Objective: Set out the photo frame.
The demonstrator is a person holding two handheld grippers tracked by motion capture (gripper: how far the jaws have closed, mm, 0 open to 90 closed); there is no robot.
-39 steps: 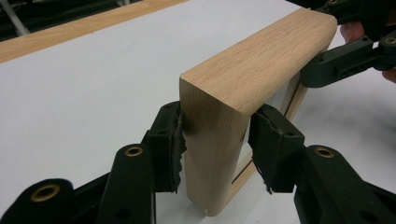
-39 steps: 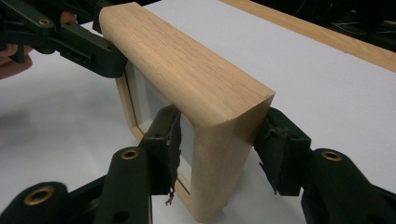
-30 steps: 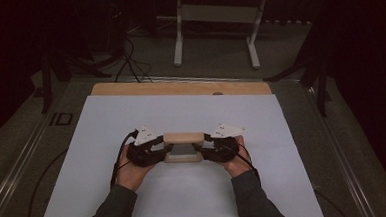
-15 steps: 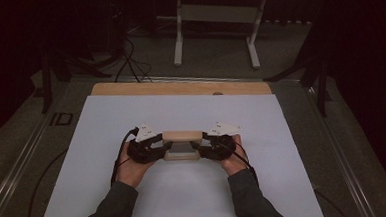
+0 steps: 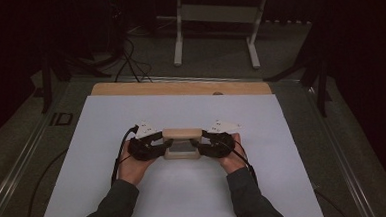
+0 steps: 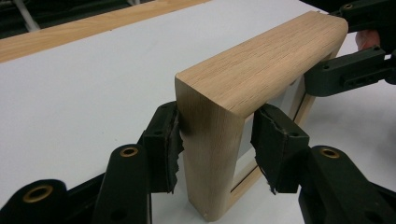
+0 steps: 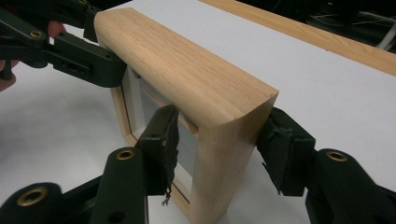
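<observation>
A light oak picture frame [image 5: 182,137] stands upright on its long edge on the white tabletop [image 5: 285,184]. My left gripper [image 5: 166,147] straddles its left end and my right gripper [image 5: 199,145] its right end. In the left gripper view, the left gripper [image 6: 215,135] has one pad against the frame [image 6: 261,60] and a thin gap at the other pad. The right gripper view shows the right gripper [image 7: 224,140] the same way around the frame [image 7: 187,70], with a gap at its left pad. Both are open around the wood. A hand holds each gripper.
A wooden strip [image 5: 180,87] runs along the table's far edge. Beyond it, a white metal stand [image 5: 214,17] and cables [image 5: 128,62] sit on the dark floor. White surface lies all around the frame.
</observation>
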